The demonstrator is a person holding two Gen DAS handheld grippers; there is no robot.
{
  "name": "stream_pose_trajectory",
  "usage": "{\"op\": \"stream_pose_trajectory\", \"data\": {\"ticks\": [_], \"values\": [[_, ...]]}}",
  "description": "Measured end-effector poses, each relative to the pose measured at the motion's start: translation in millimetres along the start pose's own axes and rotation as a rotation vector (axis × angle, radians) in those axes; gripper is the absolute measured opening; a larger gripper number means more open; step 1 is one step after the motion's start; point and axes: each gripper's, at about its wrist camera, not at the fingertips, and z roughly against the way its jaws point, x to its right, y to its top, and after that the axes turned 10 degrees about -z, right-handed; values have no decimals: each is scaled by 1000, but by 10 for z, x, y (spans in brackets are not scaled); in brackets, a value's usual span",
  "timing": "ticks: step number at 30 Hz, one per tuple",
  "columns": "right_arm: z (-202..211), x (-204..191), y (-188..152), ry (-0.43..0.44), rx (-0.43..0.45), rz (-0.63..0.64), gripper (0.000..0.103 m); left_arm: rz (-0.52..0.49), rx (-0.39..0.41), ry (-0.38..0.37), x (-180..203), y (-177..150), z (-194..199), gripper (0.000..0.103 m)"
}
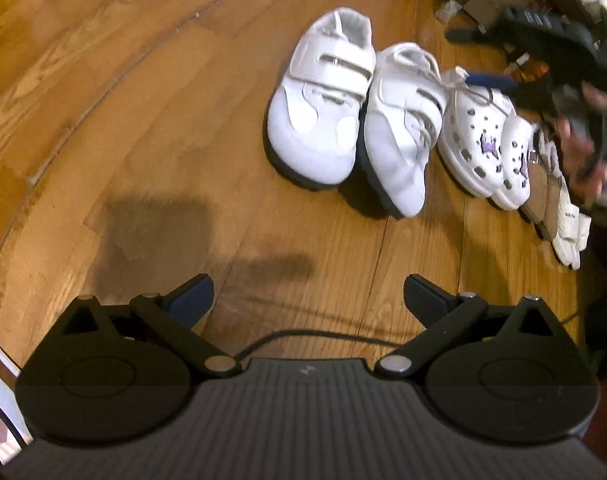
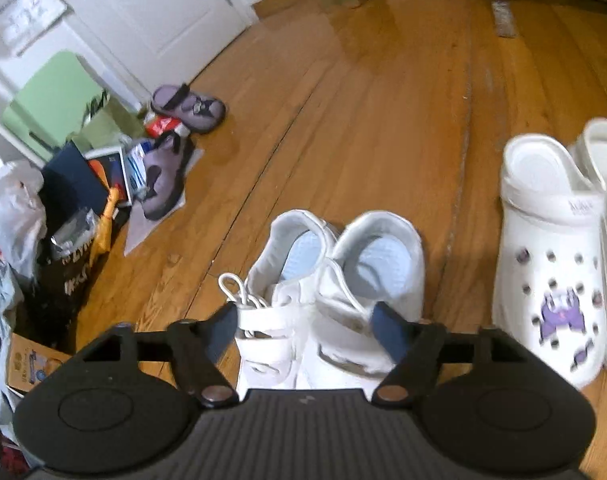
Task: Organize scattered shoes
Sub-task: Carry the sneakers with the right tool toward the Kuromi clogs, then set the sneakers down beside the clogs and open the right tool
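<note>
Left gripper: I am seeing my left gripper [image 1: 308,294] hanging wide open over bare wood floor [image 1: 123,100] at the bottom of its frame, holding nothing, with its shadow lying on the boards just ahead

Right gripper: my right gripper [image 2: 305,326] is standing open low in the centre of its frame, one blue finger [image 2: 387,330] resting over the strap area of the right sneaker and the other beside the laces of the left one; I cannot tell whether either finger is pressing on the shoes, and nothing is being clamped

White sneakers: the pair of white sneakers [image 1: 355,112] is sitting side by side and touching, right of centre in the left view, toes pointing toward the bottom of the frame

White clogs: the white clogs [image 1: 483,136] with purple charms are standing just to the right of the sneakers, with more pale shoes [image 1: 559,208] lining up beyond them toward the right edge

Purple sandals: two purple sandals [image 2: 175,144] are lying apart from the row in the left part of the right view, next to a pile of bags and boxes [image 2: 63,200]

Hand: a blurred hand [image 1: 583,152] is showing at the right edge of the left view
</note>
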Motion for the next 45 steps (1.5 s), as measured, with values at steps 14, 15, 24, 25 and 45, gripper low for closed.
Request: {"op": "stream_pose_trajectory", "data": {"ticks": [14, 15, 24, 25, 45], "values": [[-908, 115, -474, -163, -3, 82, 102, -57, -1, 60, 128, 23, 46, 103], [-960, 121, -507, -157, 14, 82, 98, -59, -3, 60, 134, 23, 43, 103], [-961, -7, -444, -250, 94, 153, 76, -56, 4, 51, 114, 17, 86, 103], [-950, -26, -420, -285, 135, 176, 76, -54, 6, 49, 108, 15, 94, 103], [-1241, -770, -1028, -212, 67, 400, 101, 66, 45, 115, -286, 1, 302, 103]]}}
